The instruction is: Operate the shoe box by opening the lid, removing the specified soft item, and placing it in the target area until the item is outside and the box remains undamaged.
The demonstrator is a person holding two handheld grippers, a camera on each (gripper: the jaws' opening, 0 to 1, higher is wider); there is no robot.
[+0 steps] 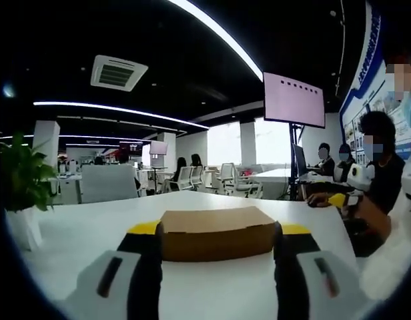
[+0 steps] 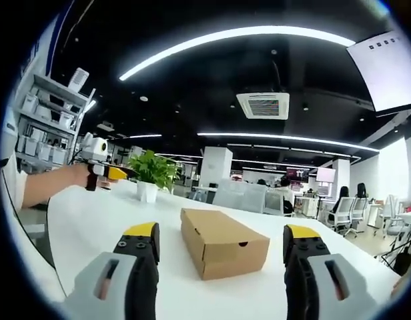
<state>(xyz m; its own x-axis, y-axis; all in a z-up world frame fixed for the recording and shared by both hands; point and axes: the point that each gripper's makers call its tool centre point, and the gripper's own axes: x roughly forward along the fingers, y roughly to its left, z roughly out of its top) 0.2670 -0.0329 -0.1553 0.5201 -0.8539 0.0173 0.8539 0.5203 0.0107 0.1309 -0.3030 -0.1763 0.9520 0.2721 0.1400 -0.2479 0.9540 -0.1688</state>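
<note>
Two claws spread wide, left claw (image 1: 219,233), right claw (image 2: 222,241); closed shoe box (image 2: 223,243) on white table (image 2: 92,220)

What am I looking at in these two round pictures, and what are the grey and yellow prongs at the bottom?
There is no robot arm here. A person holds a tool in each hand, and each tool carries a small wide-angle camera looking forward along its two prongs, which is why the pictures are round.

The left gripper view shows the left hand-held gripper, open, with a prong on either side of a closed brown cardboard shoe box. Whether the prongs touch the box I cannot tell.

The right gripper view shows the right hand-held gripper, also open, with the same box between its prongs from another side. It holds nothing.

The box sits on a white table in an office. A potted plant stands further back, and someone else's hand holds another such tool.
</note>
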